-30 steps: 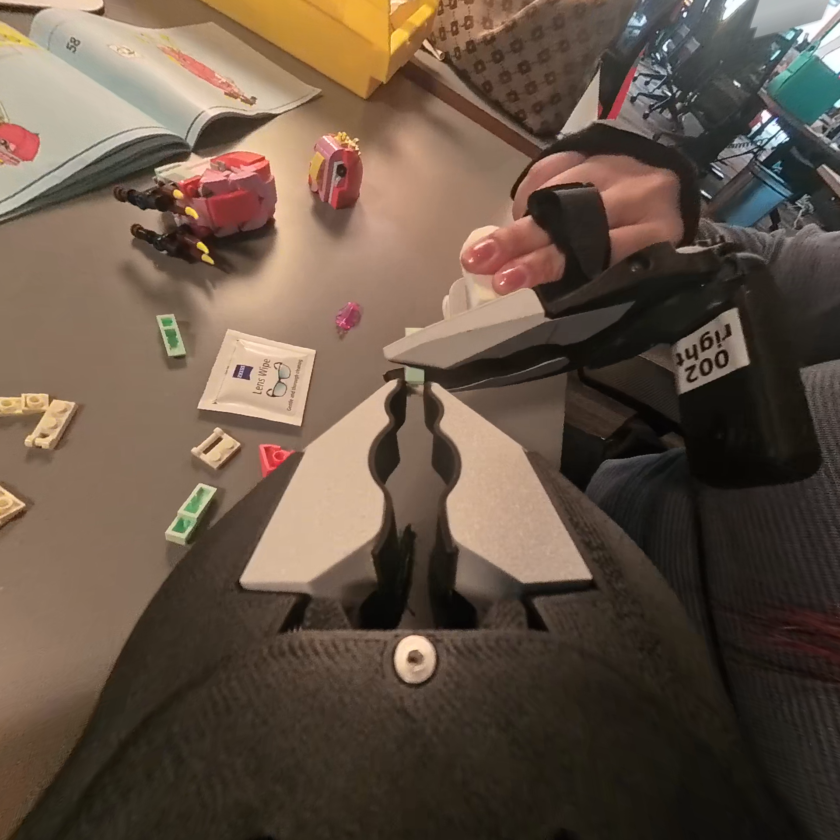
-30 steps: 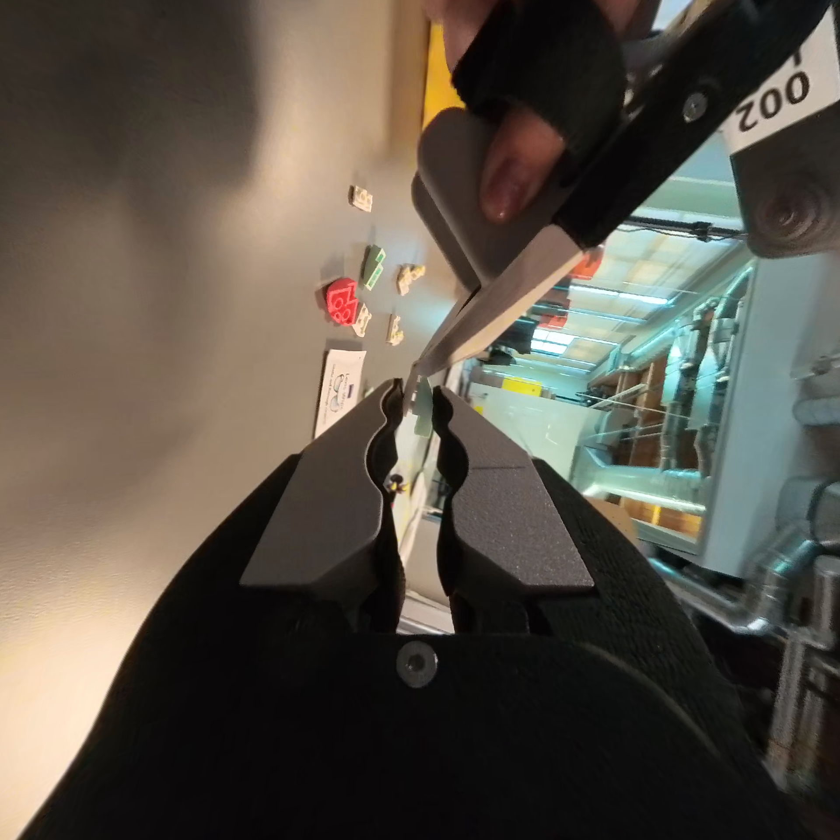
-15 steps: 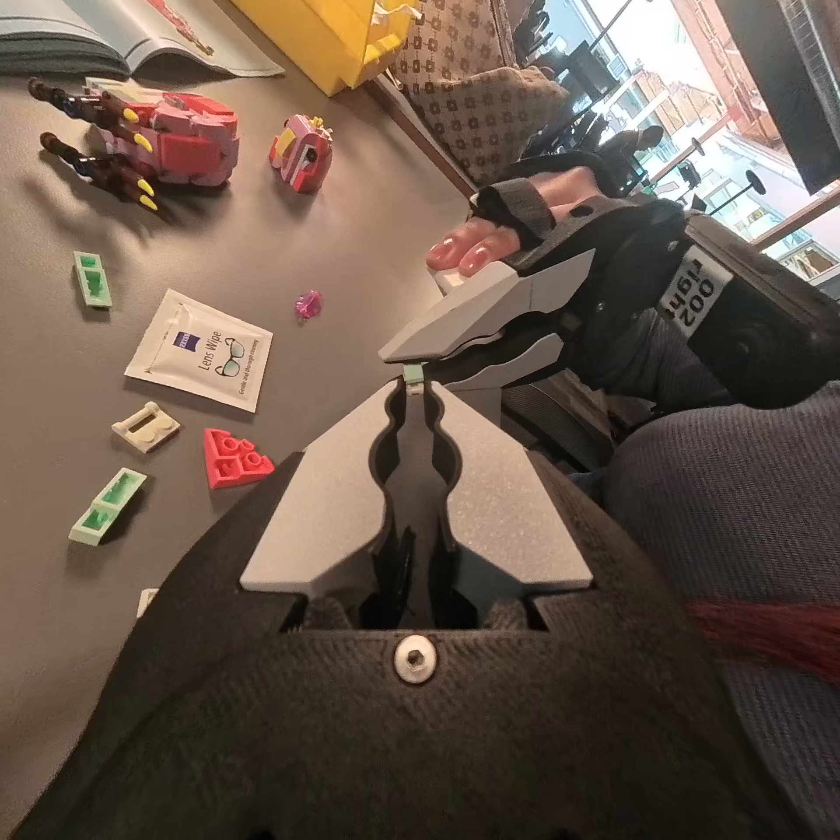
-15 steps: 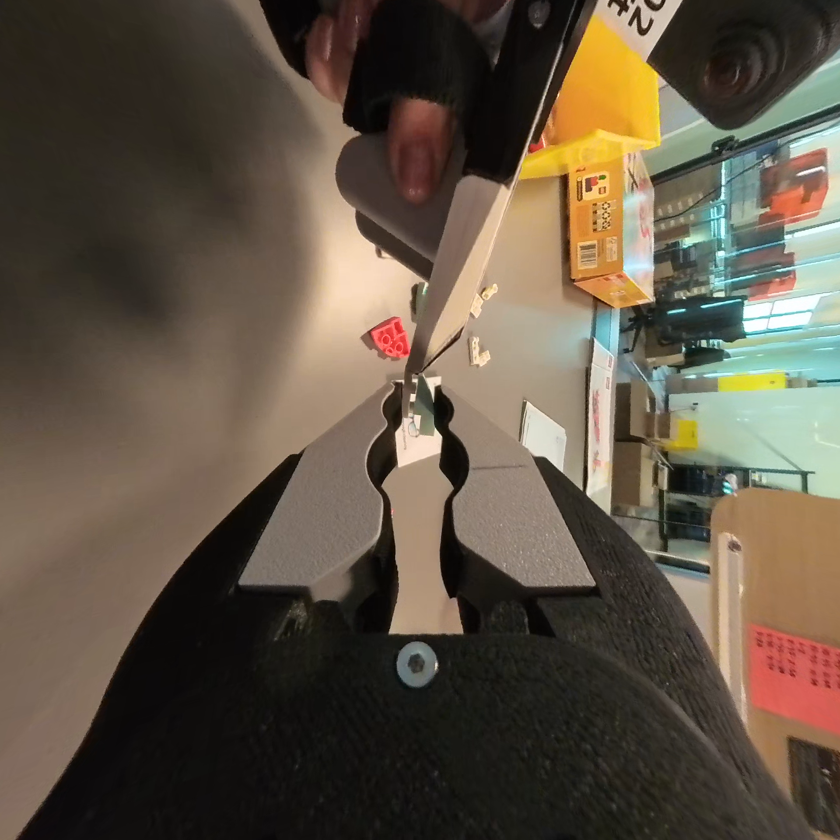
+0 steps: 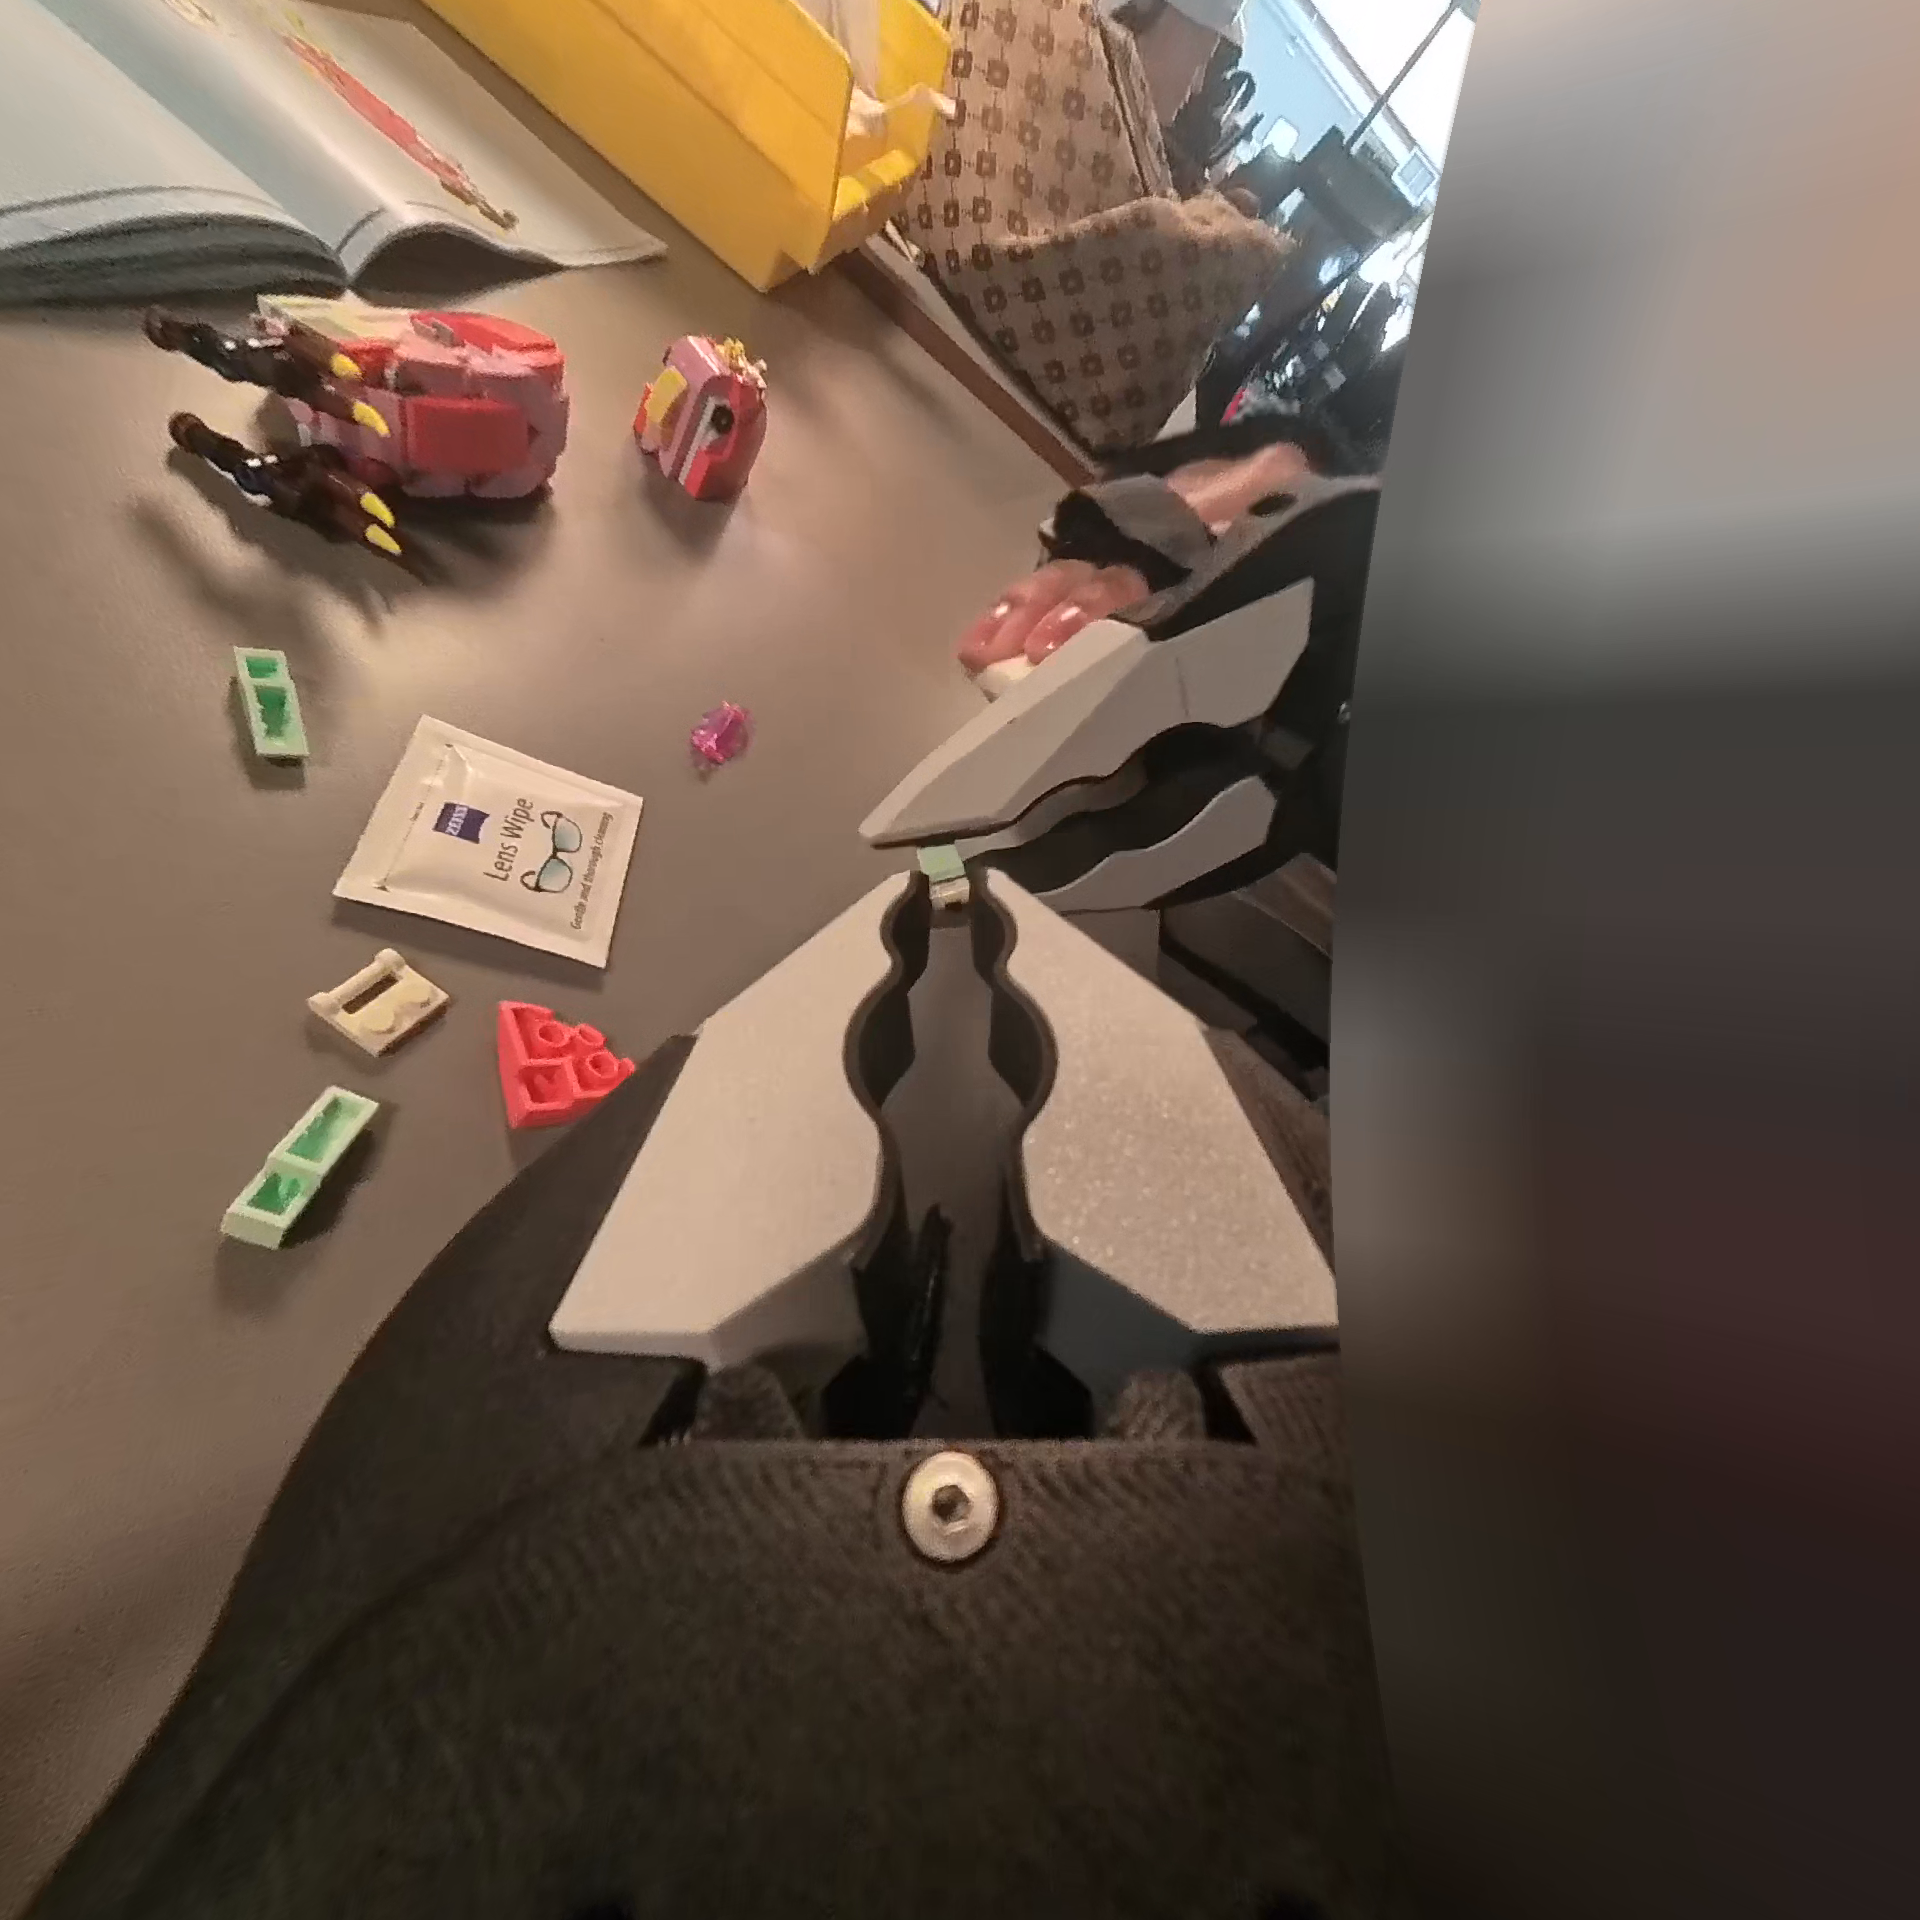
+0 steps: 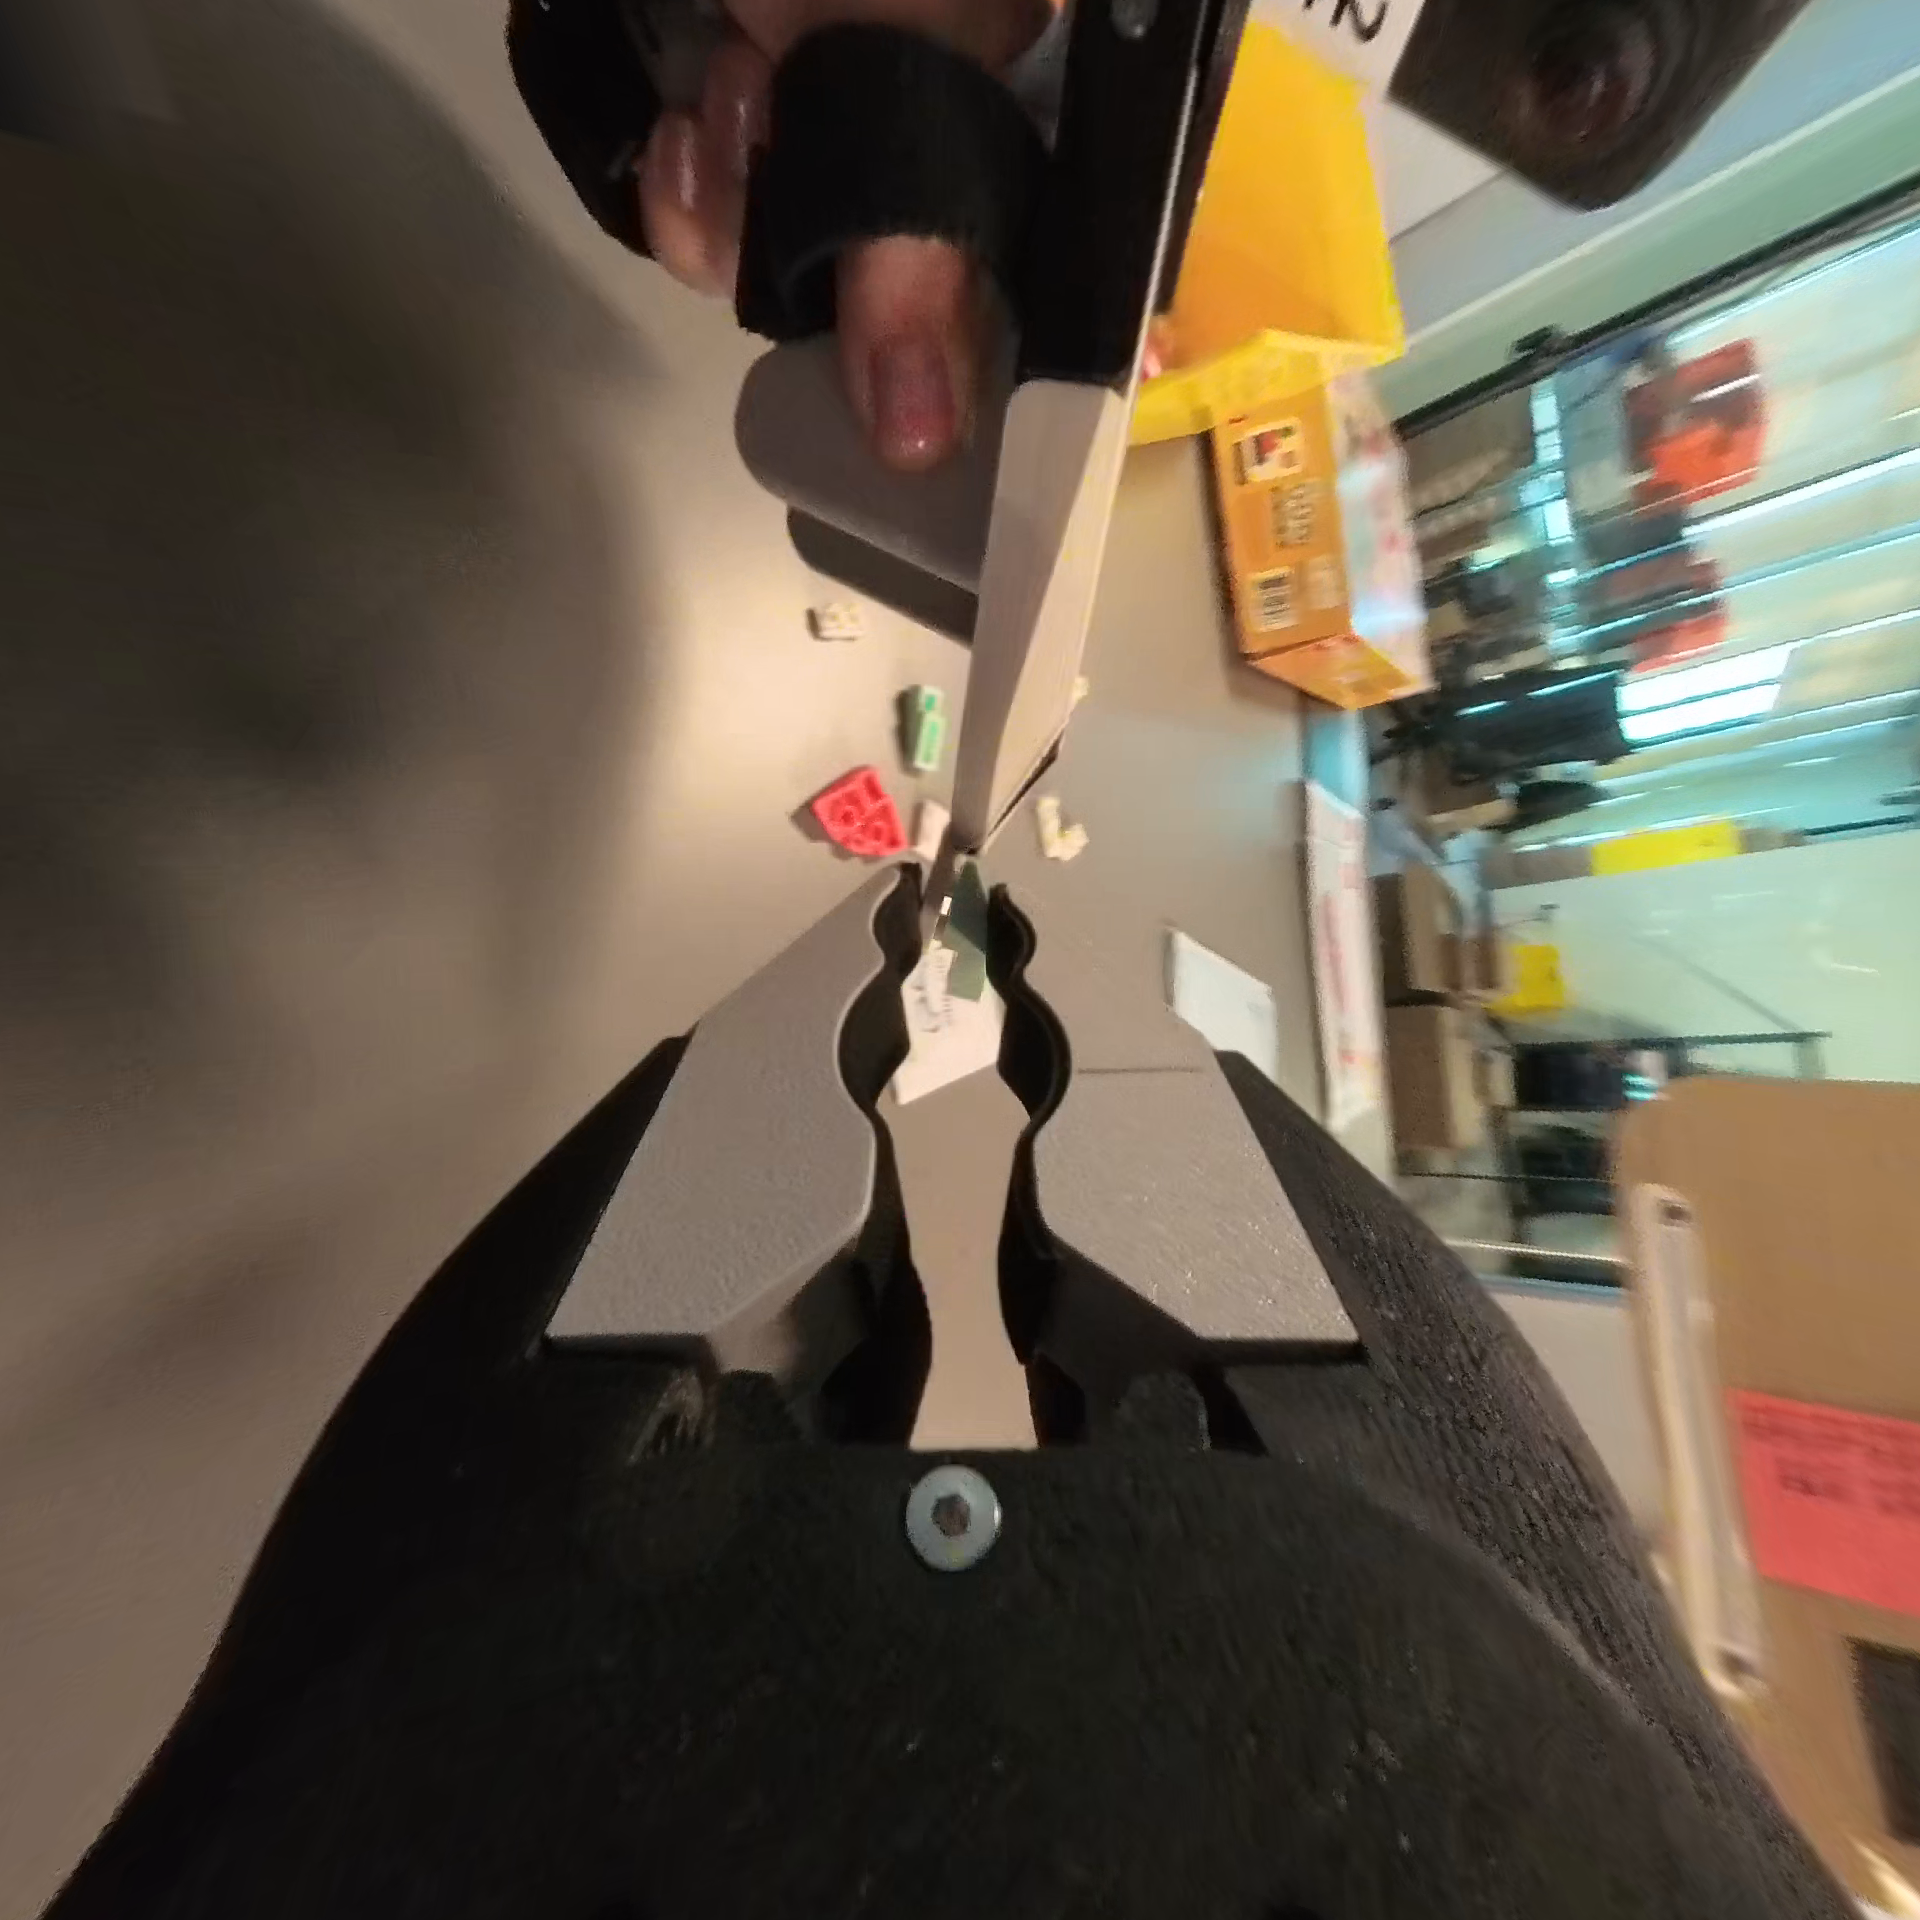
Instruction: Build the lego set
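Left gripper (image 5: 943,894) jaws nearly together, tips pinching a small beige piece (image 5: 948,900) that joins a pale green plate (image 5: 940,860). Right gripper (image 6: 956,904) meets it tip to tip from its right, jaws narrow, clamped on that green plate (image 6: 971,920).

Left to right off the left gripper, on the grey table (image 5: 125,1039):
- two green bricks (image 5: 272,717) (image 5: 299,1164), far left
- red-and-pink brick model (image 5: 416,416) with dark claws, ahead-left, open booklet (image 5: 156,156) beyond it
- white sachet (image 5: 488,842), beige plate (image 5: 376,1000), red wedge brick (image 5: 556,1062), just left of its fingers
- small pink model (image 5: 701,428) and clear pink stud (image 5: 720,732), ahead
- yellow box (image 5: 727,125), far ahead
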### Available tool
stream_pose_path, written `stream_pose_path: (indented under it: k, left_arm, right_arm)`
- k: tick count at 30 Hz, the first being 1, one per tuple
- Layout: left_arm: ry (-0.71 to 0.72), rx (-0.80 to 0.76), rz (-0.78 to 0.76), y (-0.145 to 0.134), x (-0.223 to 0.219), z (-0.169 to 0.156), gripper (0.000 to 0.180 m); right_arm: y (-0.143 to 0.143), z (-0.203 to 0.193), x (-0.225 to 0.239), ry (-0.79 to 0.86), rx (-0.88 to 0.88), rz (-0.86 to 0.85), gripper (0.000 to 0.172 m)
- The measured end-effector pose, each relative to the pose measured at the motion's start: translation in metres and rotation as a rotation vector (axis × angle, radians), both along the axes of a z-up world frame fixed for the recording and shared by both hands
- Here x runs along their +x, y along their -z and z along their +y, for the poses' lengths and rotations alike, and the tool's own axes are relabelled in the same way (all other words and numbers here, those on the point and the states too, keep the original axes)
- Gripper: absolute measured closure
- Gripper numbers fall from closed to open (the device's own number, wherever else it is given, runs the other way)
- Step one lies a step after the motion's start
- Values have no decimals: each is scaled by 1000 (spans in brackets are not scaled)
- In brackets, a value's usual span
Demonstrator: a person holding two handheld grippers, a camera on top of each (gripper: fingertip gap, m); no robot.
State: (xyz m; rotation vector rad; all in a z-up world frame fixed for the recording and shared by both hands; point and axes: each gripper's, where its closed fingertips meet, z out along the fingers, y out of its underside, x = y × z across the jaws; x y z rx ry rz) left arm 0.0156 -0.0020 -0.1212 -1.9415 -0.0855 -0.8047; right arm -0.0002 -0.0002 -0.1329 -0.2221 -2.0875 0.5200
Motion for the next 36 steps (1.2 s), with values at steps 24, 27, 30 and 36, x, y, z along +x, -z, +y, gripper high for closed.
stream_pose_path:
  k: [24,27,30,36]
  left_arm:
    - [-81,-35,103,12,0,-2,172]
    - [-71,-64,146,19,0,-4,174]
    - [-103,-105,223,27,-9,-9,174]
    - [-15,-203,424,52,-6,-33,174]
  right_arm:
    - [4,-4,-5,-13,262,232,162]
    - [10,-9,-4,-40,228,231,162]
    - [10,-12,6,-106,92,217,137]
    - [-17,50,6,57,-385,306,130]
